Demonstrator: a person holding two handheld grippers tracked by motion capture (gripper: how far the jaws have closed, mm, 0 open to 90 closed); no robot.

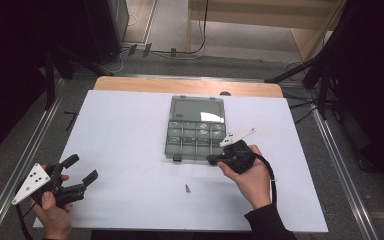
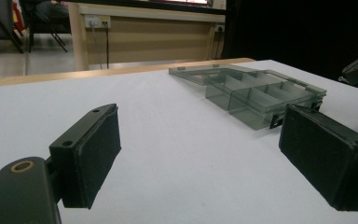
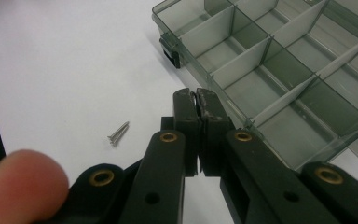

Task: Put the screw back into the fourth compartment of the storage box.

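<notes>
Right gripper, jaws closed and empty at centre frame, could nudge the screw away; left gripper open.

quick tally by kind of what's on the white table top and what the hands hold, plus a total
Clear compartment box, lid open: 1
Screw, loose on the table: 1
Grippers: 2, the left gripper open, the right gripper shut at the box's near edge
Total: 4
</notes>
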